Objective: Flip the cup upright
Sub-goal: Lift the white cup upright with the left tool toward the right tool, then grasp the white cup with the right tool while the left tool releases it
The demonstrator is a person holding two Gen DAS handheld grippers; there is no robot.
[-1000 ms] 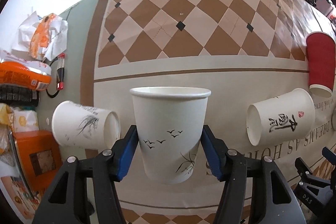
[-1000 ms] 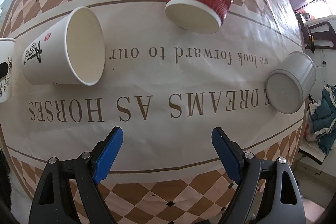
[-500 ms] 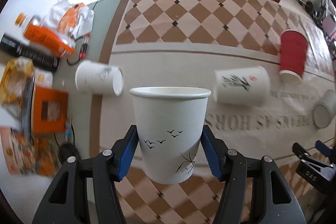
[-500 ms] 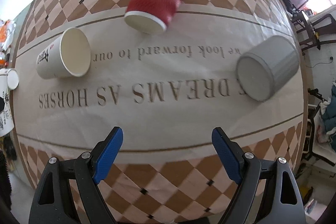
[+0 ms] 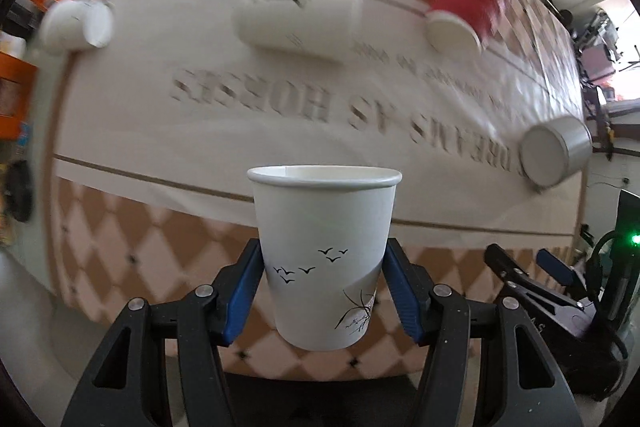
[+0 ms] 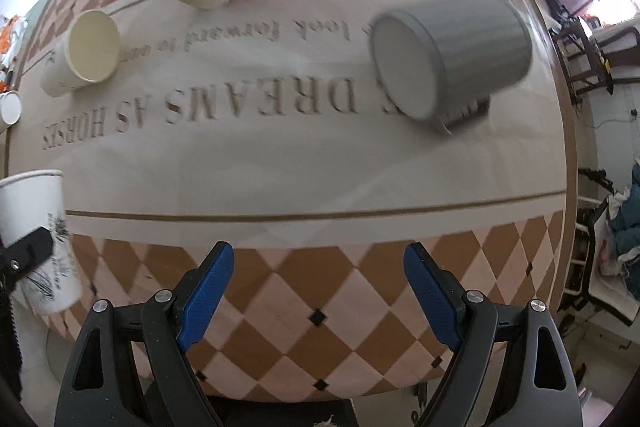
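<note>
My left claw (image 5: 324,291) holds the white bird cup (image 5: 323,247) upright, up above the table (image 5: 120,131).

Its blue pads (image 5: 242,297) squeeze the cup on both sides, open end up. Past the cup, four more cups lie on their sides: a lettered white cup (image 5: 298,19) straight ahead, a small white cup (image 5: 78,25) far to the left, a red cup (image 5: 466,11) and a gray cup (image 5: 556,151) to the right. My right claw (image 6: 314,293) is wide apart with nothing in it, and the gray cup (image 6: 452,55) lies just ahead of it.
</note>
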